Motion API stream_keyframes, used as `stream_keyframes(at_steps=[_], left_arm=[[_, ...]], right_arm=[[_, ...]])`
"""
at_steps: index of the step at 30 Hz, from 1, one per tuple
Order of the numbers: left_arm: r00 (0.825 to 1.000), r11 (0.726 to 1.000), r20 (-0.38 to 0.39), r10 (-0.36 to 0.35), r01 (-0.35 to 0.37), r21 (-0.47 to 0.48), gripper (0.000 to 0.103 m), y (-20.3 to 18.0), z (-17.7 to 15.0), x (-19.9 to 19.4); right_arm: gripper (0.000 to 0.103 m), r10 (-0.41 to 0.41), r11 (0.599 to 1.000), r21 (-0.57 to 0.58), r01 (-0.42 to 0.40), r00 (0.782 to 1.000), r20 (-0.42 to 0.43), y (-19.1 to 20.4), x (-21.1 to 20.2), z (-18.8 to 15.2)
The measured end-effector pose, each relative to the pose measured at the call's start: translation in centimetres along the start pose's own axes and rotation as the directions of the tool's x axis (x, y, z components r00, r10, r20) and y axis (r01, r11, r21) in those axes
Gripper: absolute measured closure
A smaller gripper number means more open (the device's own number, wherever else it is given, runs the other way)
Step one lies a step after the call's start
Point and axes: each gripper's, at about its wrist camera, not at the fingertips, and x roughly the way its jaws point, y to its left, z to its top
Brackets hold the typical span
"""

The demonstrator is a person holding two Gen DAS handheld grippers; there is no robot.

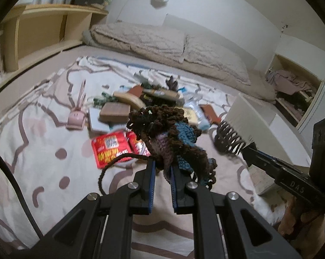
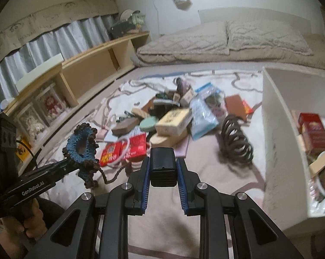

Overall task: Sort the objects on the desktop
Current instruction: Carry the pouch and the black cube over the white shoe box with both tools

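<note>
Both hand-held grippers were loaded and held above the bed [image 2: 162,194]. The left hand-held gripper [image 1: 162,172] was clamped on a crocheted piece [image 1: 169,133] in brown and blue yarn; the right hand-held gripper [image 2: 163,170] was clamped on the black handle of a hair claw [image 2: 235,142], whose dark curved teeth stuck out ahead of the jaws.

Risks, as we judged them:
- The crocheted piece was pinched only at its lower edge, with most of its bulk flopping above and to the right of the pads. A loose yarn tail [image 1: 110,170] hung down toward the red snack packets [image 1: 110,149]. We thought it could snag on the pile or drag a packet when carried.
- The hair claw was held at one end only, so a quick swing might twist it in the pads.
- The two hand-held grippers were near each other, and the white box [image 2: 276,129] stood just to the right. A sideways move could knock its wall.

Orientation: the hair claw's long axis ran forward and to the right, away from the jaws, teeth leading. The crocheted piece stood roughly upright from the pads, leaning right, its blue ring opening facing the right-wrist camera.
</note>
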Motion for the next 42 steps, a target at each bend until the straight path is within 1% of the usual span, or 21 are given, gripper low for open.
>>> stream_keyframes(at_steps=[5,9,18,21,25,28,34,38,42], left_arm=[[1.0,0.999,0.021,-0.006,0.006,0.033,0.09,-1.2,1.6,-1.3],[0.999,0.998,0.025,-0.033,0.032,0.045,0.09,-2.2,2.7,-2.2],[0.994,0.991,0.073,-0.084,0.076,0.107,0.09,-5.7,4.6,-4.4],[0.99,0.987,0.084,-0.109,0.099,0.123,0.09,-7.0,5.2,-4.8],[0.986,0.979,0.093,-0.136,0.119,0.168,0.09,-9.4,6.3,-5.0],[0.98,0.969,0.1,-0.171,0.149,0.195,0.09,-11.3,7.1,-5.1],[0.962,0.946,0.117,-0.245,0.212,0.244,0.09,-15.5,8.8,-5.4],[0.946,0.925,0.118,-0.301,0.26,0.275,0.09,-18.5,10.2,-5.3],[0.928,0.902,0.124,-0.352,0.301,0.311,0.09,-21.4,11.6,-5.1]], right_arm=[[0.078,-0.018,1.0,0.007,0.018,0.999,0.032,-0.2,-1.9,0.8],[0.078,-0.026,1.0,0.016,0.026,0.999,0.037,-0.4,-3.0,1.2],[0.078,-0.039,0.999,0.015,0.038,0.997,0.069,-1.3,-6.6,1.8],[0.078,-0.059,0.998,0.007,0.059,0.994,0.089,-1.9,-8.2,2.1],[0.078,-0.096,0.995,0.009,0.096,0.988,0.12,-3.5,-10.8,2.3],[0.078,-0.125,0.992,0.016,0.124,0.984,0.13,-4.6,-12.0,2.8],[0.078,-0.195,0.981,0.025,0.193,0.965,0.174,-7.0,-15.2,3.6],[0.078,-0.224,0.974,0.056,0.217,0.953,0.204,-8.8,-16.8,3.7],[0.078,-0.243,0.969,0.089,0.229,0.945,0.217,-10.5,-17.8,3.4]])
